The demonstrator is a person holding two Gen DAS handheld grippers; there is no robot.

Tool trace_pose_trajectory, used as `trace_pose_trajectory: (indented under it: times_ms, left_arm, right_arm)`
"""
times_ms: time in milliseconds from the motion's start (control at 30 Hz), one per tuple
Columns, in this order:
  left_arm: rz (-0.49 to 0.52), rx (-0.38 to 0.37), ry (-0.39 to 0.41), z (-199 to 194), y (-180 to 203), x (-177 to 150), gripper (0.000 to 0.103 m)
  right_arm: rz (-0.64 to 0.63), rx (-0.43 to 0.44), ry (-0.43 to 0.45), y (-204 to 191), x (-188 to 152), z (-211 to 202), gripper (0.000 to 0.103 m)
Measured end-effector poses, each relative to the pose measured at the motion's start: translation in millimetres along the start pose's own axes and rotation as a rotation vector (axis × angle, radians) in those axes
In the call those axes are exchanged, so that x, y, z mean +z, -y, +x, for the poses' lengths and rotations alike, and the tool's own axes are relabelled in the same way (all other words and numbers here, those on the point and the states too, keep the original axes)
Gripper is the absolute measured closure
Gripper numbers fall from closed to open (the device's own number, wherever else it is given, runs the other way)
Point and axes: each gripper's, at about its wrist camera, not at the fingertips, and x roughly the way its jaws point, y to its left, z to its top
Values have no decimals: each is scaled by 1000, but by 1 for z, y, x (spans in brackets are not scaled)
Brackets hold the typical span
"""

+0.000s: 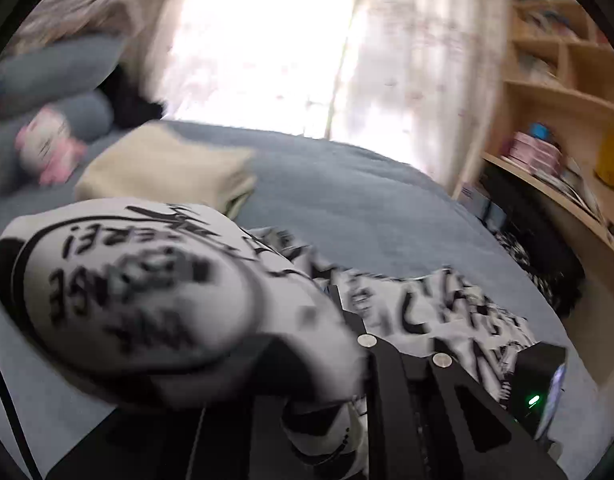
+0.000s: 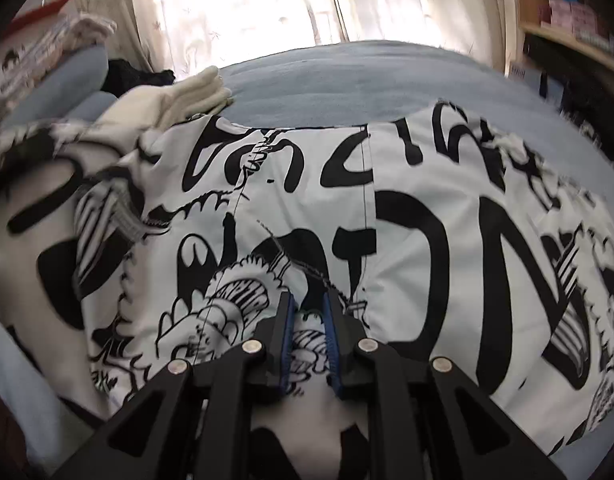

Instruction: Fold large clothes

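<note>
Jaws of the right gripper [image 2: 309, 312] stand nearly closed, blue ribbed pads pinching a small raised fold of the garment [image 2: 407, 240] btwn them. Left gripper [image 1: 347, 360]: its jaws are mostly buried under cloth in the left wrist view, only one black arm w/ silver rivets showing, so the grip itself can't be seen directly; they're down to almost closed, and a bunched, rounded bulge of the same printed cloth balloons up right over them, so it looks clamped on the fabric. Garment is large, white, thin woven cloth covered w/ bold black graffiti-style lettering and cartoon doodles, w/ dark stitched seams running along it; it lies spread flat across the middle of the blue bed [image 2: 347, 72], the left side lifted and crumpled, blurred in both views. Bed cover is a matte, slightly fuzzy blue-grey. Folded cream item [image 1: 163, 168] sits on the bed beyond the garment, soft, squared stack, edges layered. Pink-and-white plush toy [image 1: 47, 148] rests near grey pillows [image 1: 59, 68] at the far left. Sheer pale curtains [image 1: 419, 60] w/ small printed motifs hang behind, backlit. Light wooden shelving [image 1: 567, 92] at the right holds books and boxes, detail too blurred to tell.
</note>
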Motion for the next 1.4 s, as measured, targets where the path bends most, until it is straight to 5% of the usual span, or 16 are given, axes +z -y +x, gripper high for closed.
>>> trace_pose_trajectory:
  times_ms: [267, 367, 533, 633, 767, 900, 1167, 1267, 1400]
  left_arm:
    - [256, -120, 14, 3, 113, 9, 92]
    - [335, -174, -5, 11, 153, 4, 92]
    - [692, -201, -149, 54, 244, -54, 91]
    - [926, -170, -264, 81, 281, -112, 90]
    - [1001, -118, -280, 92, 290, -142, 88]
    - [982, -123, -281, 90, 286, -141, 85]
    - [754, -281, -393, 56, 259, -106, 54]
    - [659, -358, -421, 35, 244, -90, 52]
    - [520, -394, -364, 2, 208, -53, 51]
  right_arm:
    - [174, 142, 20, 55, -15, -59, 88]
    - [215, 65, 96, 90, -22, -99, 88]
    - [326, -117, 178, 156, -35, -146, 88]
    - [386, -187, 189, 187, -47, -158, 88]
    - [427, -234, 114, 213, -58, -147, 88]
    - [486, -162, 104, 229, -69, -146, 88]
    - [483, -101, 111, 232, -58, -142, 87]
    - [469, -82, 122, 231, -52, -148, 87]
    - [418, -32, 156, 228, -34, -164, 82]
